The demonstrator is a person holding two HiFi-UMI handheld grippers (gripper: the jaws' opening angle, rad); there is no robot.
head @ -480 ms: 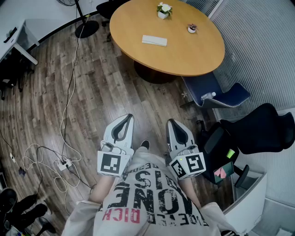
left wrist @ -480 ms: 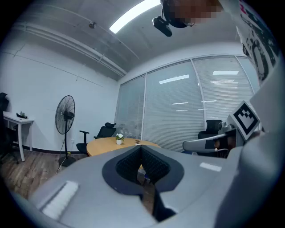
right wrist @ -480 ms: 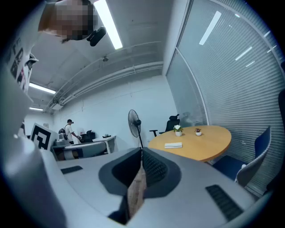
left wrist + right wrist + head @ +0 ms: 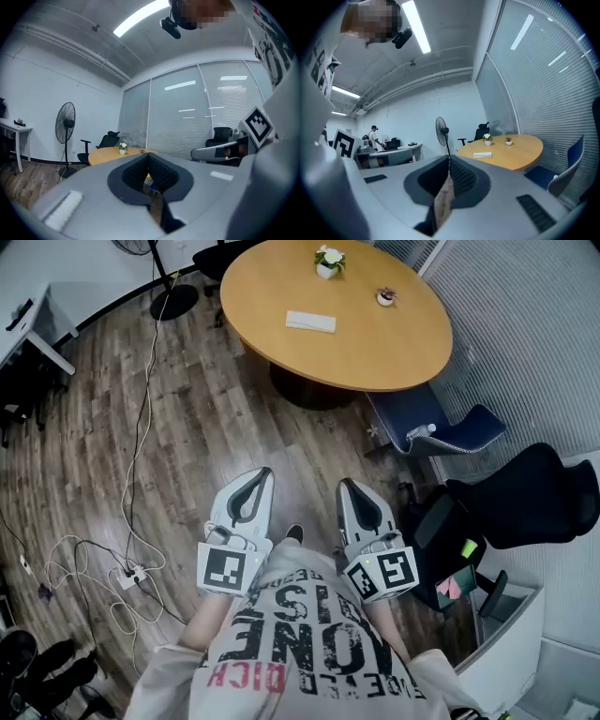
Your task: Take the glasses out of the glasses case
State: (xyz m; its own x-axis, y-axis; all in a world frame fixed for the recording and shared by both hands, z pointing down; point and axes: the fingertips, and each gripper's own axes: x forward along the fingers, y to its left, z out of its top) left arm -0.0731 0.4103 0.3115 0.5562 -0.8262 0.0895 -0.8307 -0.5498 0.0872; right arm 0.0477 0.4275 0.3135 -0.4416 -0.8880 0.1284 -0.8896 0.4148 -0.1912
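- Step in hand, by the look of it: approaching the round table (image 4: 394,352), with nothing touched yet.
- Walk up to the table's near edge before reaching, and stop square to the flat white box on it, presumably the glasses case (image 4: 311,322).
- Open the jaws on the way, as both are closed at present: left gripper (image 4: 262,474) pressed pad to pad and empty, right gripper (image 4: 345,486) likewise closed on nothing.
- Plan to pin the case's base to the table top with one gripper and lift the lid with the other. Hinge side not readable from this far off.
- Keep clear of the white flower pot (image 4: 328,261) at the table's far edge and the small pot (image 4: 385,297) toward its right side.
- Glasses case: flat on the table top, just left of its middle, well apart from both grippers.
- Both grippers: over the wooden floor (image 4: 187,446) on the table's near side, pointing roughly level toward it.
- From the right gripper view: same case (image 4: 482,154) on the table, ahead and right of the jaw line.
- Glasses: not visible, presumably inside.
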